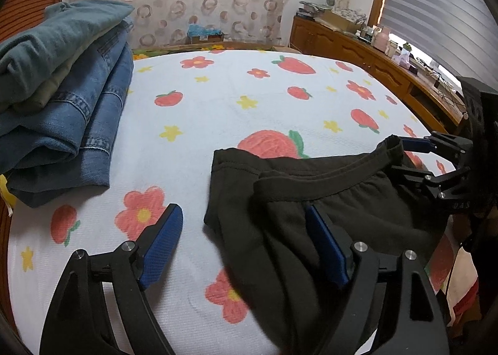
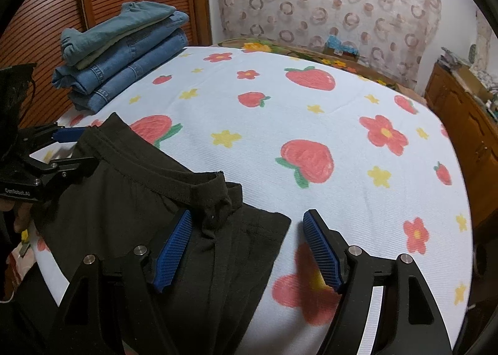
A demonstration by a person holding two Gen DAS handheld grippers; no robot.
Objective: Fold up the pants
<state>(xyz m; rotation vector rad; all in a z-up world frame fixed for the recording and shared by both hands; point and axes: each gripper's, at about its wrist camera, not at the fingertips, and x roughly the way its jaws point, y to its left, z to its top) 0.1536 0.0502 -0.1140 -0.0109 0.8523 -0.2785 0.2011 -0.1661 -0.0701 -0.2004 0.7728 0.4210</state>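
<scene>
"GenRobot.AI" printed white on left claw (image 2: 67,149) body; other lettering too blurred.

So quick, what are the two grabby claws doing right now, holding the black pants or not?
Left gripper: open, holding nothing, one finger over the black pants.
Right gripper: open, holding nothing, straddling the pants' edge.

The pants (image 1: 326,199) were matt black knit cloth, on a bed (image 1: 249,100) sheet of finely ribbed printed fabric. The claw pads (image 2: 172,254) were ridged blue rubber on matt black plastic arms with bright metal pins. The jeans (image 1: 77,112) were coarse denim; the cabinet (image 1: 351,47) was glossy wood.
</scene>
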